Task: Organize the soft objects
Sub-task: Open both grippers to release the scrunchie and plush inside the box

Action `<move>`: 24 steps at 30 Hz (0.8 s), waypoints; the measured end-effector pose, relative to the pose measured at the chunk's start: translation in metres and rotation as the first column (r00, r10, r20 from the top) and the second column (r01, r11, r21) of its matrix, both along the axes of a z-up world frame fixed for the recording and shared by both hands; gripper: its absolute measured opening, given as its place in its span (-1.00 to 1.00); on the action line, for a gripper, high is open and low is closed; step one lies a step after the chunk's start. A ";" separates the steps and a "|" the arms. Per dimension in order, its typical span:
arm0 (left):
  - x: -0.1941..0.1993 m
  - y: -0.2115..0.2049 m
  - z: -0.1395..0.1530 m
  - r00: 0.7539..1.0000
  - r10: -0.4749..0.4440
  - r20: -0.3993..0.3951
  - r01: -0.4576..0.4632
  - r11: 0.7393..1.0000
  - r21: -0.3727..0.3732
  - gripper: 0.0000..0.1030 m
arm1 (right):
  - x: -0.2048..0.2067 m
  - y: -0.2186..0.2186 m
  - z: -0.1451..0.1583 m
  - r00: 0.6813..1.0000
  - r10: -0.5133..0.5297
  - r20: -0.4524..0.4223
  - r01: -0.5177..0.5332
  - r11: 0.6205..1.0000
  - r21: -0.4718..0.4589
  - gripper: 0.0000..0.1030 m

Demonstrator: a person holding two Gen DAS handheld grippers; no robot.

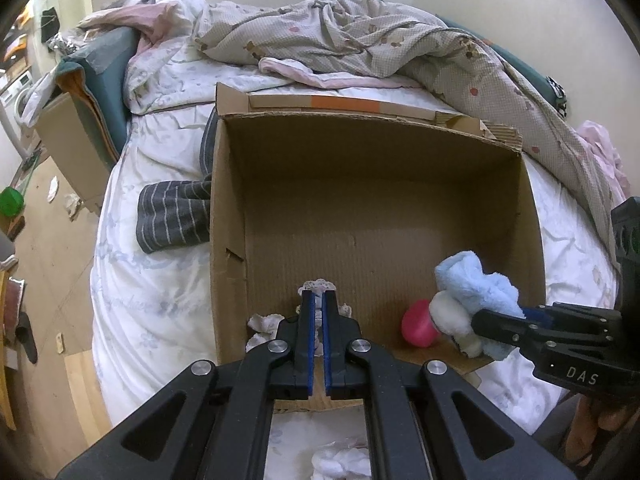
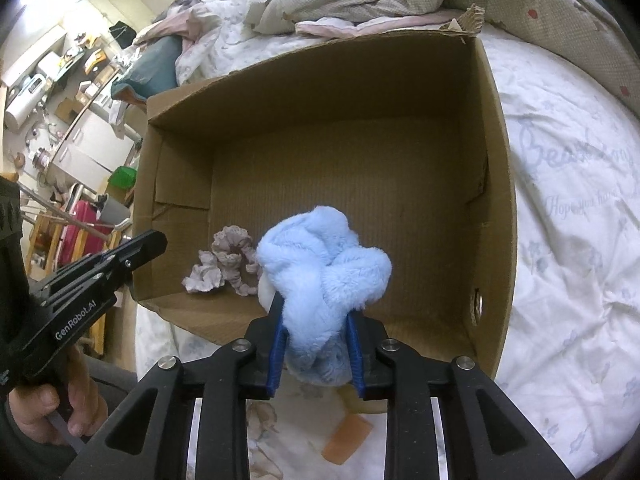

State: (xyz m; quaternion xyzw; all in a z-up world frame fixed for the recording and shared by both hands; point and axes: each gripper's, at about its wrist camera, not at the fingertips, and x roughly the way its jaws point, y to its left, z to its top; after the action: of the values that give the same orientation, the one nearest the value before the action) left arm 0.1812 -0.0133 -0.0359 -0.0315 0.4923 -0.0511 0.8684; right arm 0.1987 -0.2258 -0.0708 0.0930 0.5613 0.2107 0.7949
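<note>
Step in hand: You are carrying the blue plush toy (image 2: 324, 264) into the cardboard box (image 2: 496, 184) on the bed (image 2: 568, 240). By my reading this is mid-task, with 1 soft item already inside.

Right hand-held gripper (image 2: 316, 320): It grips the blue plush toy between its blue pads, with the jaws partly spread around the fluffy bulk. The toy hangs over the near edge of the box, above the floor of the box.

Left hand-held gripper (image 1: 319, 304): Its jaws stand narrow, nearly together. I cannot tell from the left wrist view whether they pinch the frilly scrunchie (image 1: 318, 285) that peeks out past the fingertips or merely hover above it.

Where things lie: The frilly scrunchie rests on the box floor near the front left corner, just beside the plush toy. A striped cloth (image 1: 172, 216) lies on the bed against the outer left wall of the box.

Next move calls for: You should lower the toy to the open floor on the right of the scrunchie, then spread the jaws. Plush clings to the pads, so lift away slowly.

Only in the left wrist view: A pink part (image 1: 418, 328) and a white part (image 1: 448, 312) of the toy show beneath the blue fur.

Only in the right wrist view: You see the whole scrunchie and the bare floor behind it.
</note>
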 end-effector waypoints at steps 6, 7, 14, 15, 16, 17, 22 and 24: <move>0.001 0.002 0.002 1.000 0.021 -0.002 -0.021 1.000 0.013 -0.34 | 0.002 -0.001 0.002 1.000 -0.015 0.012 0.015 1.000 0.014 0.06; 0.001 0.001 0.003 1.000 0.024 0.005 -0.024 0.999 0.044 -0.20 | 0.002 -0.004 0.005 0.999 -0.036 0.028 0.036 0.999 0.016 0.38; -0.001 0.007 0.013 0.997 0.053 0.058 -0.057 0.996 0.062 0.19 | 0.004 -0.021 0.023 0.984 -0.135 0.119 0.129 0.990 0.060 0.77; 0.000 0.008 0.013 0.997 0.059 0.055 -0.062 0.996 0.057 0.19 | 0.004 -0.023 0.024 0.983 -0.140 0.122 0.130 0.988 0.087 0.84; 0.000 0.010 0.014 0.997 0.064 0.052 -0.066 0.997 0.049 0.19 | 0.003 -0.025 0.024 0.983 -0.141 0.119 0.130 0.987 0.095 0.91; 0.000 0.011 0.014 0.997 0.067 0.049 -0.069 0.997 0.039 0.21 | 0.003 -0.026 0.024 0.983 -0.144 0.115 0.134 0.987 0.092 0.92; -0.003 0.014 0.021 0.993 0.081 0.090 -0.084 0.996 0.023 0.61 | 0.000 -0.026 0.028 0.979 -0.145 0.144 0.136 0.988 0.074 1.00; -0.004 0.015 0.024 0.991 0.090 0.099 -0.092 0.996 0.018 0.63 | -0.001 -0.026 0.032 0.977 -0.148 0.156 0.137 0.988 0.074 1.00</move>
State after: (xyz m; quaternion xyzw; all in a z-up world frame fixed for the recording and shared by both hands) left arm 0.1772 0.0016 -0.0121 -0.0415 0.4478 -0.0072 0.8931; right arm 0.1974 -0.2523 -0.0392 0.1406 0.4804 0.1775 0.8473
